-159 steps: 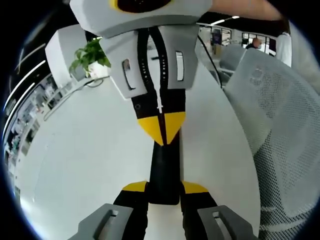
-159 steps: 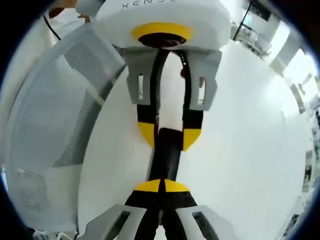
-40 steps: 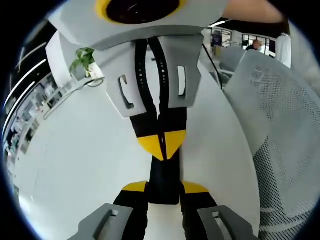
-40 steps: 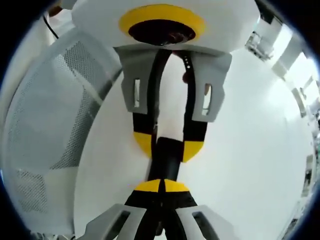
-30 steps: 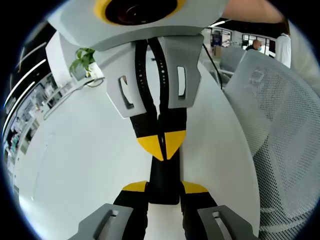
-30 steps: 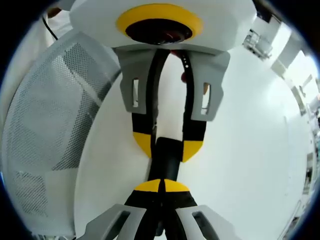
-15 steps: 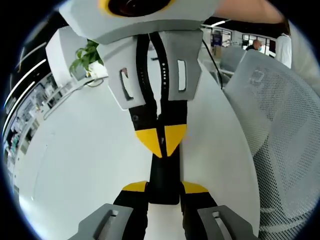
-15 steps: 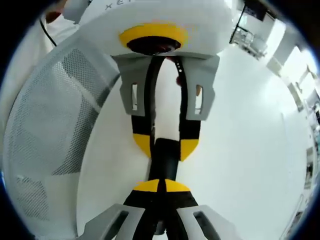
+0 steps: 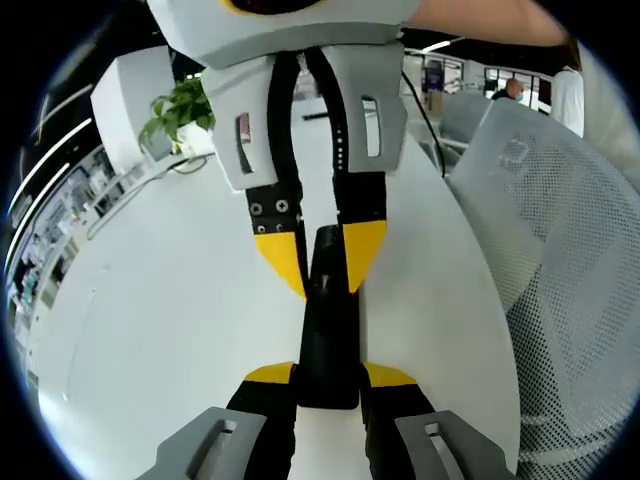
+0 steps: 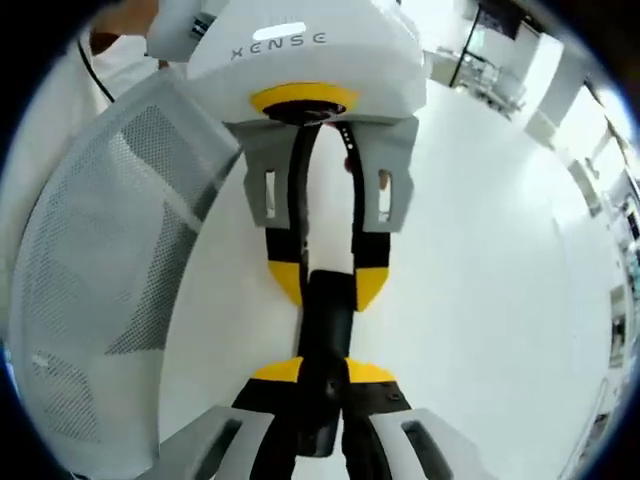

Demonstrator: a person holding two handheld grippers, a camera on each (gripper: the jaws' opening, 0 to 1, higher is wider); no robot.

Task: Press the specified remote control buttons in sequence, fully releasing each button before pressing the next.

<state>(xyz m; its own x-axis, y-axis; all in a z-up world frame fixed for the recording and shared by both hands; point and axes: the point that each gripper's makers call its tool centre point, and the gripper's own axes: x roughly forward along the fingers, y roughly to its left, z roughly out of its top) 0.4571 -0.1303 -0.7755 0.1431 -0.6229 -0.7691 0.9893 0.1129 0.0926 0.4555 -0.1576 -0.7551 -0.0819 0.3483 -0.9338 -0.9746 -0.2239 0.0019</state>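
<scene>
A black remote (image 9: 326, 330) lies on the white table (image 9: 170, 330), its near end pinched between the left gripper (image 9: 328, 378) tips. The right gripper (image 9: 322, 255) faces it from the far end, its yellow tips spread either side of the remote. In the right gripper view the remote (image 10: 325, 340) runs between both grippers. A mesh chair (image 9: 560, 260) stands beside the table, a potted plant (image 9: 180, 110) at the far edge.

Close facing views, sharing remote (image 9: 327, 320), table (image 9: 170, 300)
</scene>
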